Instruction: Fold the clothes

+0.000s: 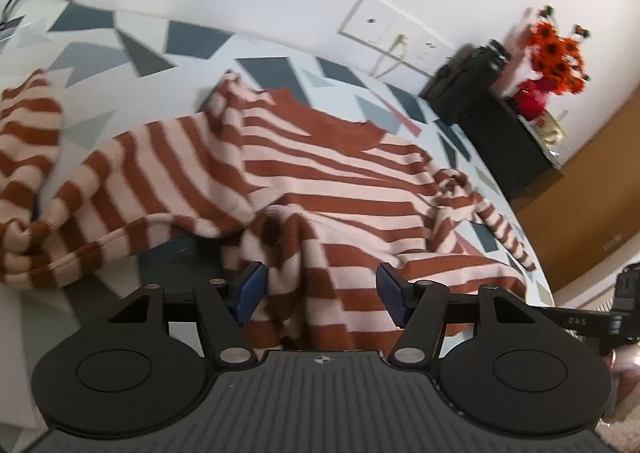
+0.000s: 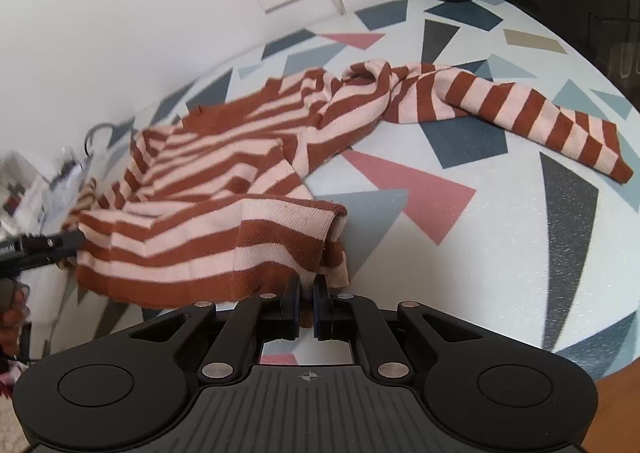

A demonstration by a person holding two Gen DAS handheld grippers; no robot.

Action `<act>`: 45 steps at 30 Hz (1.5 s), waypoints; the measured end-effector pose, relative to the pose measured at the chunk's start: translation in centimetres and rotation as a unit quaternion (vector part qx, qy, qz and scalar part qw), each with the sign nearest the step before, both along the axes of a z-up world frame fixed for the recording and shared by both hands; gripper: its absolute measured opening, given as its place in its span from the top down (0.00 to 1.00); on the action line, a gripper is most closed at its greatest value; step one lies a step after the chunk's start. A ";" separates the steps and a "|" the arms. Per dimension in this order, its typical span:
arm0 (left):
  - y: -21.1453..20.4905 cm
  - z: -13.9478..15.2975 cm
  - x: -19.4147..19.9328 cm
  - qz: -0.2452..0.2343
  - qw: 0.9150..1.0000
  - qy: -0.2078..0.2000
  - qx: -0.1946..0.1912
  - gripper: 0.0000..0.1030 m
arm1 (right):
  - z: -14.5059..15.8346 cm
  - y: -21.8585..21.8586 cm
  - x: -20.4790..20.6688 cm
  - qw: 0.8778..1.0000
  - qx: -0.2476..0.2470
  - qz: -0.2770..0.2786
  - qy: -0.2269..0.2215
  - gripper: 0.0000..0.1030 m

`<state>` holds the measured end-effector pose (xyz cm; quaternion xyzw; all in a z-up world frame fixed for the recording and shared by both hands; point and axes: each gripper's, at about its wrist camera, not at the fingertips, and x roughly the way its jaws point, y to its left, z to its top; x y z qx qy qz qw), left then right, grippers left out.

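Nearest my left-wrist lens: left gripper, blue pads spread wide, clasping nothing, its fingers straddling the hem of the rust-and-pink striped knit sweater at lower centre.

Item, centre frame: sweater body lying rumpled on the pale mat printed with grey, blue and pink triangles; one sleeve bunched at far left, the other twisted at right.

Item, right-wrist view, lower centre: right gripper, fingers clenched on the sweater's near hem corner, which is lifted.

Risk, as I judge it: pulling with only one corner pinched could drag the knit askew and deepen the creases; the thin pinch might also slip.

View differences: only my right view shows the long sleeve stretched toward upper right; only my left view shows the orange flowers in a red vase.
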<state>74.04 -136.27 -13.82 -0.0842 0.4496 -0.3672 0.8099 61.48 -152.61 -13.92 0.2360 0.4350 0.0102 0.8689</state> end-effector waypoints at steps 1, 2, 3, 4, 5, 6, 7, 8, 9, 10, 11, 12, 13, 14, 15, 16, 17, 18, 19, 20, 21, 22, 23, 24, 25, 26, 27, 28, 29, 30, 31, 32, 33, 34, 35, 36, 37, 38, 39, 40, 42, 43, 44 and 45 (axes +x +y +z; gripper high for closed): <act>-0.2 -0.1 -0.1 -0.006 1.000 -0.007 0.002 0.37 | 0.0 -0.1 -0.1 1.000 0.006 -0.007 -0.009 0.93; -0.3 -0.2 -0.1 -0.007 1.000 -0.011 0.005 0.35 | 0.0 -0.3 -0.2 1.000 0.017 -0.014 -0.020 0.91; -0.4 -0.4 -0.1 -0.008 1.000 -0.014 0.008 0.32 | 0.1 -0.5 -0.3 0.999 0.029 -0.021 -0.030 0.88; -0.5 -0.6 -0.1 -0.008 1.000 -0.017 0.010 0.31 | 0.0 -0.6 -0.2 0.999 0.030 -0.023 -0.032 0.82; -0.5 -0.8 0.0 -0.006 1.000 -0.011 0.010 0.31 | 0.0 -0.7 0.0 0.999 0.030 -0.025 -0.033 0.79; -0.4 -1.1 0.2 -0.003 1.000 -0.005 0.010 0.30 | 0.0 -0.8 0.1 0.999 0.031 -0.027 -0.035 0.78; -0.4 -1.2 0.3 -0.001 1.000 -0.002 0.008 0.30 | 0.0 -0.9 0.2 0.998 0.031 -0.029 -0.037 0.77; -0.4 -1.4 0.3 0.000 1.000 0.001 0.006 0.29 | -0.1 -1.0 0.3 0.998 0.031 -0.030 -0.039 0.77; -0.4 -1.5 0.4 0.002 1.000 0.003 0.004 0.29 | -0.1 -1.1 0.4 0.998 0.032 -0.032 -0.040 0.75; -0.4 -1.7 0.5 0.004 1.000 0.005 0.001 0.29 | -0.1 -1.2 0.5 0.998 0.032 -0.034 -0.042 0.74; -0.4 -1.7 0.5 0.004 1.000 0.005 0.000 0.28 | -0.2 -1.3 0.7 0.998 0.032 -0.036 -0.044 0.74; -0.4 -1.7 0.5 0.003 1.000 0.003 -0.002 0.27 | -0.2 -1.4 0.8 0.998 0.033 -0.038 -0.045 0.73; -0.5 -1.6 0.6 0.003 1.000 0.002 -0.003 0.27 | -0.2 -1.5 0.9 0.998 0.033 -0.040 -0.047 0.72; -0.5 -1.5 0.5 0.002 1.000 -0.001 -0.005 0.27 | -0.3 -1.5 1.0 0.997 0.034 -0.042 -0.049 0.72; -0.6 -1.4 0.5 0.001 1.000 -0.004 -0.008 0.27 | -0.3 -1.5 1.3 0.997 0.029 -0.040 -0.051 0.72; -0.7 -1.3 0.5 0.001 1.000 -0.006 -0.009 0.27 | -0.4 -1.4 1.6 0.998 0.024 -0.039 -0.054 0.72; -0.8 -1.3 0.5 0.001 1.000 -0.007 -0.009 0.27 | -0.5 -1.4 1.9 0.998 0.025 -0.038 -0.052 0.72; -0.8 -1.3 0.6 0.003 1.000 -0.007 -0.010 0.27 | -0.7 -1.4 2.2 0.998 0.026 -0.038 -0.050 0.72; -0.8 -1.4 0.6 0.005 1.000 -0.006 -0.013 0.27 | -0.8 -1.4 2.4 0.998 0.026 -0.037 -0.048 0.72; -0.9 -1.4 0.6 0.006 1.000 -0.006 -0.017 0.27 | -0.9 -1.4 2.6 0.998 0.027 -0.035 -0.048 0.72; -0.9 -1.4 0.6 0.006 1.000 -0.007 -0.020 0.27 | -1.0 -1.4 2.7 0.998 0.028 -0.034 -0.048 0.72; -0.9 -1.4 0.6 0.008 1.000 -0.008 -0.019 0.29 | -1.1 -1.4 2.8 0.998 0.029 -0.032 -0.047 0.74; -0.9 -1.5 0.5 0.009 1.000 -0.008 -0.018 0.31 | -1.1 -1.3 2.8 0.998 0.031 -0.025 -0.046 0.76; -0.9 -1.5 0.5 0.009 1.000 -0.008 -0.016 0.36 | -1.0 -1.2 2.8 0.998 0.032 -0.018 -0.045 0.82; -0.8 -1.5 0.4 0.010 1.000 -0.008 -0.013 0.43 | -1.0 -1.2 2.8 0.998 0.033 -0.011 -0.044 0.89; -0.8 -1.4 0.3 0.010 1.000 -0.011 -0.007 0.47 | -0.9 -1.1 2.7 0.999 0.034 -0.005 -0.040 0.90; -0.7 -1.4 0.2 0.010 1.000 -0.015 -0.001 0.54 | -0.8 -1.0 2.5 0.999 0.034 0.004 -0.037 0.91; -0.6 -1.4 0.1 0.009 1.000 -0.019 0.005 0.56 | -0.7 -0.9 2.3 0.999 0.033 0.012 -0.034 0.94; -0.6 -1.5 0.0 0.005 1.000 -0.021 0.010 0.56 | -0.7 -0.8 2.1 0.999 0.032 0.022 -0.029 0.94; -0.6 -1.7 -0.1 0.003 1.000 -0.021 0.016 0.56 | -0.8 -0.7 1.9 0.999 0.032 0.028 -0.022 0.94; -0.5 -1.9 -0.2 0.000 1.000 -0.021 0.022 0.56 | -0.9 -0.7 1.7 0.999 0.027 0.027 -0.013 0.92; -0.5 -2.0 -0.3 -0.001 0.999 -0.022 0.025 0.56 | -1.0 -0.8 1.5 0.999 0.026 0.024 -0.004 0.90; -0.4 -2.1 -0.4 -0.001 0.999 -0.023 0.025 0.56 | -1.1 -1.0 1.4 0.999 0.030 0.018 0.003 0.85; -0.3 -2.1 -0.4 -0.001 0.999 -0.024 0.024 0.56 | -1.1 -1.3 1.1 0.999 0.037 0.008 0.003 0.76; -0.3 -2.1 -0.4 0.000 0.999 -0.024 0.023 0.56 | -1.0 -1.7 0.9 0.999 0.046 -0.005 -0.003 0.70; -0.3 -2.1 -0.4 0.000 0.999 -0.024 0.023 0.56 | -0.9 -2.0 0.6 0.999 0.049 -0.018 -0.010 0.62; -0.3 -2.1 -0.4 0.000 0.999 -0.023 0.023 0.56 | -0.7 -2.3 0.5 0.998 0.051 -0.030 -0.019 0.59; -0.3 -2.1 -0.4 0.001 0.999 -0.023 0.023 0.56 | -0.5 -2.7 0.5 0.998 0.054 -0.035 -0.028 0.58; -0.3 -2.1 -0.4 0.001 0.999 -0.023 0.023 0.56 | -0.4 -3.0 0.7 0.997 0.055 -0.040 -0.033 0.58; -0.3 -2.1 -0.5 0.002 0.999 -0.023 0.023 0.56 | -0.3 -3.3 1.0 0.997 0.055 -0.047 -0.036 0.58; -0.3 -2.1 -0.5 0.003 0.999 -0.023 0.023 0.56 | -0.6 -3.9 1.9 0.996 0.057 -0.060 -0.035 0.58; -0.4 -2.1 -0.5 0.004 0.999 -0.023 0.023 0.56 | -1.0 -4.0 2.4 0.996 0.061 -0.062 -0.030 0.58; -0.3 -2.1 -0.6 0.005 0.999 -0.023 0.023 0.56 | -1.4 -4.1 3.0 0.996 0.065 -0.064 -0.024 0.57; -0.3 -2.0 -0.6 0.007 0.999 -0.024 0.025 0.59 | -1.8 -4.2 3.6 0.995 0.069 -0.066 -0.018 0.58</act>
